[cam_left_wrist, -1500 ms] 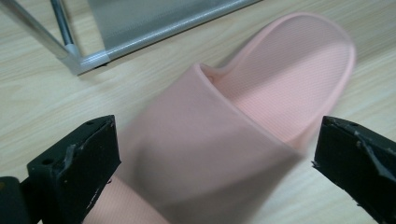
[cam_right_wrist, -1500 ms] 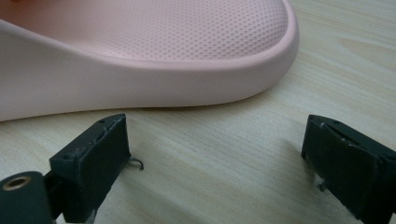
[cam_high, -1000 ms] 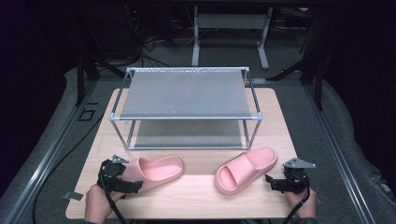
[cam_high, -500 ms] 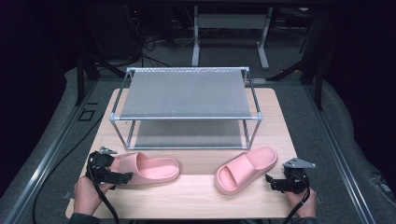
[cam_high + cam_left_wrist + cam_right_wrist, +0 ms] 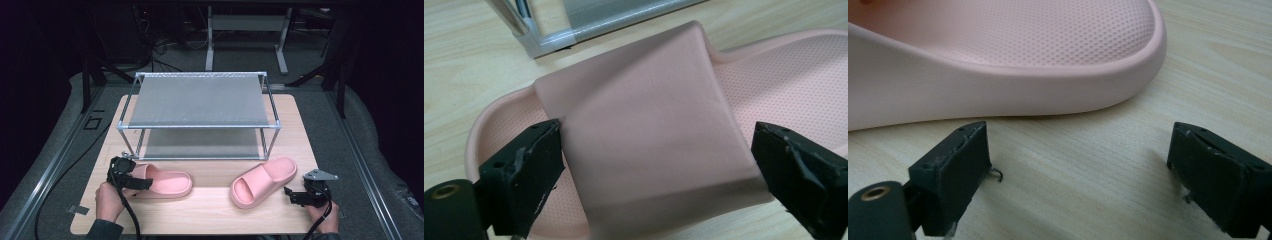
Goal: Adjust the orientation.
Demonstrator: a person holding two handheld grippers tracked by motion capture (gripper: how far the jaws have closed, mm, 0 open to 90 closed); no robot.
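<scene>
Left gripper (image 5: 654, 165) straddles strap of left pink slipper (image 5: 162, 181) on table (image 5: 210, 215), jaws wide, just been closing, not yet pressing. Right gripper (image 5: 1078, 175) wide open, empty, beside right pink slipper (image 5: 262, 180).

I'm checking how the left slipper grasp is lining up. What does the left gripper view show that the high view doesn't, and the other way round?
Left gripper view: the left slipper's strap sits between the open left gripper, and the footbed is dotted. High view: the right slipper, the right gripper, the whole shelf rack. Both: the left slipper, a rack corner, the wooden table.
</scene>
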